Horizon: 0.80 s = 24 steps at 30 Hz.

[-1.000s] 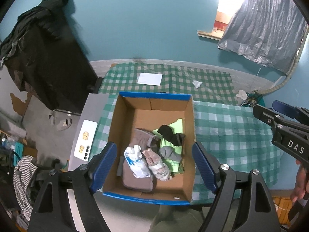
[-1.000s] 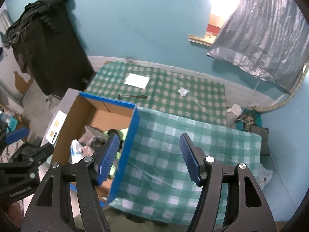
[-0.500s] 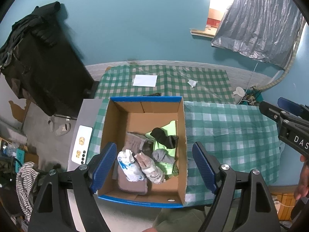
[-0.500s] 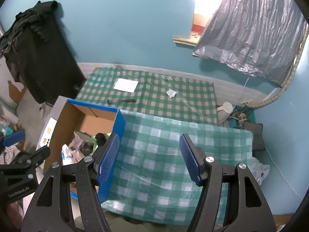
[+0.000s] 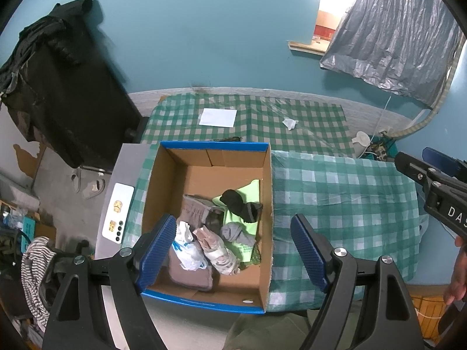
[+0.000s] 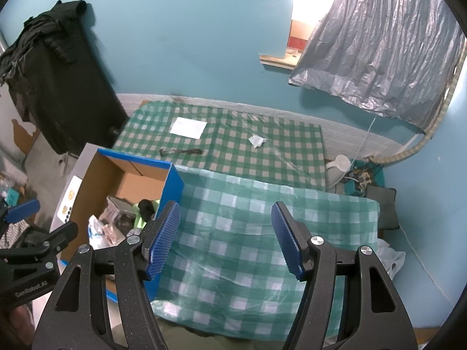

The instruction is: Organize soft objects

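Note:
A cardboard box (image 5: 163, 186) with a blue rim stands on a green checked table. Inside it lie soft things: a black sock (image 5: 240, 205), a grey sock (image 5: 233, 233), a light green cloth (image 5: 248, 192), a white and blue plastic bag (image 5: 186, 246), a pinkish bundle (image 5: 217, 250) and a grey-brown folded cloth (image 5: 189, 274). My left gripper (image 5: 233, 242) hangs open high above the box with nothing between its fingers. My right gripper (image 6: 226, 233) is open and empty above the bare checked cloth (image 6: 248, 250), to the right of the box (image 6: 137, 176).
A white paper sheet (image 5: 218, 117), a crumpled tissue (image 5: 289, 123) and a dark thin object (image 6: 181, 151) lie on the far table part. A white remote-like device (image 5: 118, 217) sits left of the box. Dark clothes (image 5: 52, 67) hang at left, a grey curtain (image 5: 388, 38) at right.
Both views have drawn back toward me, so the box and the table now sit lower and farther left in them. Both grippers stay open and empty.

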Available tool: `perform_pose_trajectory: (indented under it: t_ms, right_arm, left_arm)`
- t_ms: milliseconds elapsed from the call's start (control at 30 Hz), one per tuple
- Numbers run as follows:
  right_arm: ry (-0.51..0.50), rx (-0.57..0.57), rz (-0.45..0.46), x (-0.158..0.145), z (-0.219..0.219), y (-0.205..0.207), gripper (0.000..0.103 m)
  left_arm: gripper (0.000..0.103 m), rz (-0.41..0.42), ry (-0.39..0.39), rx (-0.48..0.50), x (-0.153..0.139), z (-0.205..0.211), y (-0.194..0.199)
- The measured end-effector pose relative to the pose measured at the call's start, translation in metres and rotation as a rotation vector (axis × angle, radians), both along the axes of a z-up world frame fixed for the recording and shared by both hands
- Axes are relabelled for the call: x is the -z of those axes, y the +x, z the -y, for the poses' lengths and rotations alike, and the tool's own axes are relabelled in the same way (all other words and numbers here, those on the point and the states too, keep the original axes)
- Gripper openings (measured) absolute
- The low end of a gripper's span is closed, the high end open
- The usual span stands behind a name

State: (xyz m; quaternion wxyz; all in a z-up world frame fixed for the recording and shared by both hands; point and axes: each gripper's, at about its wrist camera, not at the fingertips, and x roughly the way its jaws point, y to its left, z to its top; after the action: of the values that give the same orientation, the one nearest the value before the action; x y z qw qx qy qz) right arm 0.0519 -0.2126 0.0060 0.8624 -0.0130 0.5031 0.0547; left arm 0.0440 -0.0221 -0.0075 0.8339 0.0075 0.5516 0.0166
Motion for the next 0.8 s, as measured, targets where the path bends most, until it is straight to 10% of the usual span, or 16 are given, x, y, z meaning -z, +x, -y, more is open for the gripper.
perform_pose_trajectory:
  t_ms: [800]
  right_arm:
    - [-0.002,-0.003,-0.010,0.0025,0.0027,0.0008,0.065]
  left_arm:
    - [0.082,-0.011,0.003,0.001,0.0024,0.0013,-0.0001]
